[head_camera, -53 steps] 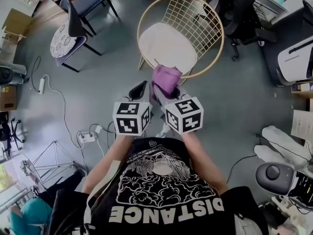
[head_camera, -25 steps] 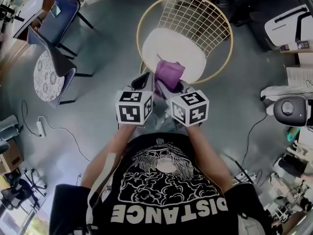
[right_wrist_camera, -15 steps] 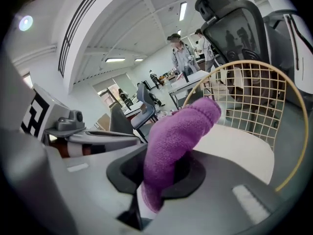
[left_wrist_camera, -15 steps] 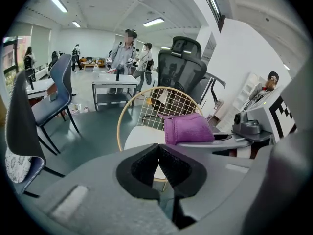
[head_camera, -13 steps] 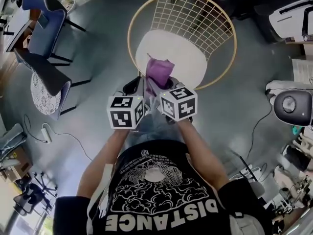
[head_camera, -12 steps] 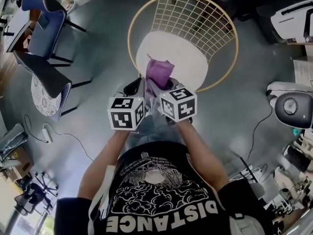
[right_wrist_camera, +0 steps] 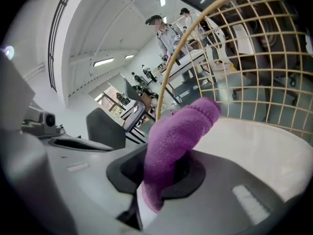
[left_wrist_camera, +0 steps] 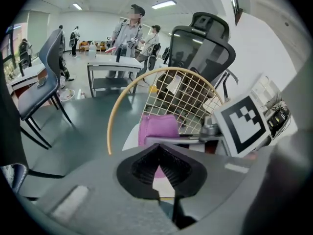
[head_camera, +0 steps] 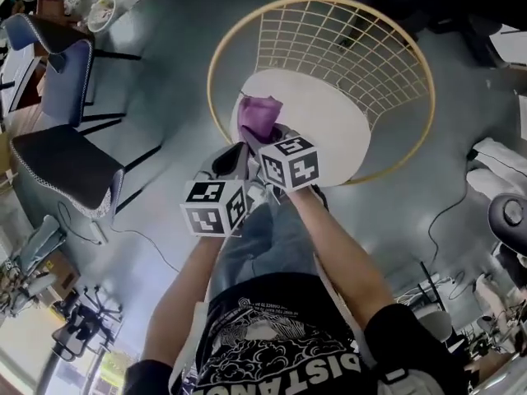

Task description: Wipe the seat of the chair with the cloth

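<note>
Since 0.5 s ago the right gripper [head_camera: 262, 138] has pushed forward, carrying the cloth [head_camera: 258, 115] from the seat's near edge to over its near-left part. Right jaws clamp the purple cloth [right_wrist_camera: 178, 136], which bunches up out of the right gripper [right_wrist_camera: 164, 177] and pokes past the tips. Cannot tell if the cloth touches the seat [head_camera: 329, 122]. Left gripper [head_camera: 233, 159] sits just beside and behind the right one, short of the seat's near-left edge; its jaws meet at the tips with nothing held [left_wrist_camera: 159, 163]. The white seat is in a round gold wire chair [head_camera: 416, 68]. Grey floor [head_camera: 165, 39] around it, 1 blue chair [head_camera: 66, 76] well apart at left. People [left_wrist_camera: 128, 31] stand at a table [left_wrist_camera: 110, 62] in the background.
</note>
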Available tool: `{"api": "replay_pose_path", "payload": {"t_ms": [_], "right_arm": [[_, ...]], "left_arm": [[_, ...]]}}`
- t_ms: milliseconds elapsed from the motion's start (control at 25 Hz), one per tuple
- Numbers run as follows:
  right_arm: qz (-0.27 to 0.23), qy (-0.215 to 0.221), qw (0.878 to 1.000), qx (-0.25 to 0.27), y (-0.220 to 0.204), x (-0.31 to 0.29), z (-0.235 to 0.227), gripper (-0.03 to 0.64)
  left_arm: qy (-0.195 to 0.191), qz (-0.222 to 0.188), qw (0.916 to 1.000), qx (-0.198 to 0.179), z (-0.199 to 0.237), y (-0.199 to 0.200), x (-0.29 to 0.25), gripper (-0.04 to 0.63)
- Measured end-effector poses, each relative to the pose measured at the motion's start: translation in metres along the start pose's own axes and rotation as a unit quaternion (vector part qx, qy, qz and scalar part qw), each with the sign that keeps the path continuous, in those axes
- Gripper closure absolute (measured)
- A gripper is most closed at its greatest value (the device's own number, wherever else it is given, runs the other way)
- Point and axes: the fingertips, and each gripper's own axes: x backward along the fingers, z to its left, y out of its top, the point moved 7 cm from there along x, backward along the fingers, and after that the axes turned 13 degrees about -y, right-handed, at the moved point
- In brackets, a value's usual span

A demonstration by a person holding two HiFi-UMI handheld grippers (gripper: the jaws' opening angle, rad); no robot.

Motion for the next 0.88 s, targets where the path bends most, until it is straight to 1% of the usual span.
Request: {"api": "replay_pose_path", "payload": {"t_ms": [120,240,440,560,680,880], "right_arm": [[0.009,0.003,1.0,-0.018,0.003,-0.033,-0.011,0.552],[0.012,0.002,1.0,-0.025,0.009,-0.057,-0.023,0.552],[0.019,-0.004,0.999,-0.036,0.006,-0.068,-0.045,0.552],[0.023,-0.01,0.999,-0.048,0.01,-0.09,-0.051,0.552],[0.021,-0.021,0.998,-0.061,0.014,-0.099,-0.059,0.552],[0.009,-0.035,0.995,-0.092,0.017,-0.097,-0.076,0.552]], "left_arm": [[-0.007,0.002,0.9999,0.008,0.012,0.005,-0.008,0.598],[0.002,-0.003,0.9997,0.024,0.024,0.009,-0.017,0.598],[0.016,0.006,0.9996,0.024,0.021,0.009,-0.031,0.598],[0.02,0.01,0.9994,0.028,0.034,0.012,-0.035,0.598],[0.026,0.014,0.9991,0.031,0.039,0.011,-0.037,0.598],[0.02,0.02,0.9993,0.025,0.036,0.008,-0.04,0.597]]}}
